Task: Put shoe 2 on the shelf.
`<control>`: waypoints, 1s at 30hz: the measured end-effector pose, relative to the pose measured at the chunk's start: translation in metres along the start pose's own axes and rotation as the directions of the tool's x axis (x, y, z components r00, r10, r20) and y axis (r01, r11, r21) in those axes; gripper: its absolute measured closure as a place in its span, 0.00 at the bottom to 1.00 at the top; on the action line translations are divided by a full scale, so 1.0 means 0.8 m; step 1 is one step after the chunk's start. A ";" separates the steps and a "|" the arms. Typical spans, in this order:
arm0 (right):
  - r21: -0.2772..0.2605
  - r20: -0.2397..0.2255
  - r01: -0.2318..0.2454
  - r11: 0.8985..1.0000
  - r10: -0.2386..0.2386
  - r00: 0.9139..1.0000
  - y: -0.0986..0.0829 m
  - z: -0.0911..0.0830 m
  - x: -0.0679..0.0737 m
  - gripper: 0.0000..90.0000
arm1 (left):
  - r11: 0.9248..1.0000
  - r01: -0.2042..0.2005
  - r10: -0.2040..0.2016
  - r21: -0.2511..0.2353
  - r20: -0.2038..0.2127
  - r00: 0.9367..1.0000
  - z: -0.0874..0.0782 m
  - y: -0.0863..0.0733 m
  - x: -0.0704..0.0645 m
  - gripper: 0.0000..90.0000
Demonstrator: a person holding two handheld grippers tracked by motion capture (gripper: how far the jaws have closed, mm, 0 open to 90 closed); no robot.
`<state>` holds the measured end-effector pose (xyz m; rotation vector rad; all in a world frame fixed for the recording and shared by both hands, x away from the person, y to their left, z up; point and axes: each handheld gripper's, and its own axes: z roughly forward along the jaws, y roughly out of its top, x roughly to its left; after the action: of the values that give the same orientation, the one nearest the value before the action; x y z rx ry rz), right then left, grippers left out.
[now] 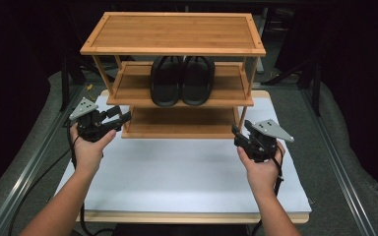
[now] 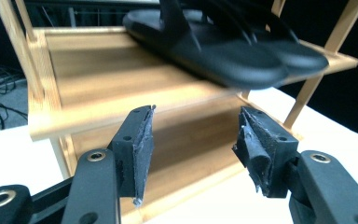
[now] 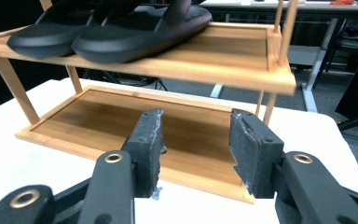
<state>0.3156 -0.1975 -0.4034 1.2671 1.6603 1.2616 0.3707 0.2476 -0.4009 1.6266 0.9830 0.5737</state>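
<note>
While slippers point(image 1: 182, 80) rest mid-shelf, both grippers — left gripper point(image 1: 121, 119), right gripper point(image 1: 236, 133) — seemingly gape.

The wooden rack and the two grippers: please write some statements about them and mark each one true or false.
1. The black slippers lie on the middle shelf of the rack. True.
2. The top shelf holds a box. False: it is bare.
3. The left gripper is shut on a slipper. False: it is open and holds nothing.
4. The right gripper is open in front of the bottom shelf. True.
5. The slippers lie one on top of the other. False: they lie side by side.
</note>
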 end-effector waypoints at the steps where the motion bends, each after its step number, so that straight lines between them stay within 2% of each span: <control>1: 0.000 0.002 -0.003 1.000 0.003 1.000 -0.006 -0.005 -0.002 0.60 | 1.000 0.004 -0.004 0.001 0.003 1.000 -0.002 -0.004 0.000 0.51; 8: 0.004 0.038 0.003 1.000 -0.003 0.999 -0.040 -0.025 -0.009 0.60 | 0.999 0.042 -0.042 0.023 -0.012 0.999 -0.010 -0.042 0.009 0.51; 12: 0.011 0.048 0.001 1.000 -0.001 0.999 -0.059 -0.031 -0.013 0.59 | 0.999 0.040 -0.039 0.028 -0.029 0.999 -0.014 -0.064 0.013 0.50; 17: 0.040 0.071 -0.017 0.999 0.014 0.997 -0.080 -0.029 -0.020 0.59 | 0.998 0.025 -0.022 0.056 -0.049 0.999 -0.015 -0.085 0.016 0.49; 22: 0.056 0.047 -0.037 0.998 0.034 0.998 -0.104 -0.026 -0.026 0.58 | 0.996 0.009 -0.006 0.083 -0.046 0.999 -0.011 -0.109 0.018 0.48; 28: 0.098 0.079 -0.052 0.994 0.044 0.996 -0.127 -0.017 -0.031 0.57 | 0.992 0.040 -0.035 0.123 -0.041 0.999 -0.007 -0.131 0.026 0.48; 29: 0.102 0.061 -0.056 0.993 0.050 0.997 -0.130 -0.016 -0.032 0.57 | 0.991 0.038 -0.033 0.125 -0.043 0.999 -0.006 -0.134 0.027 0.48; 30: 0.109 0.069 -0.057 0.992 0.050 0.996 -0.132 -0.015 -0.033 0.57 | 0.991 0.029 -0.023 0.133 -0.049 0.999 -0.005 -0.136 0.028 0.49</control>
<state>0.2818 -0.2317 -0.5017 1.4135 1.6786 1.1598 0.3460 0.2747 -0.5058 1.7222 1.0957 0.5407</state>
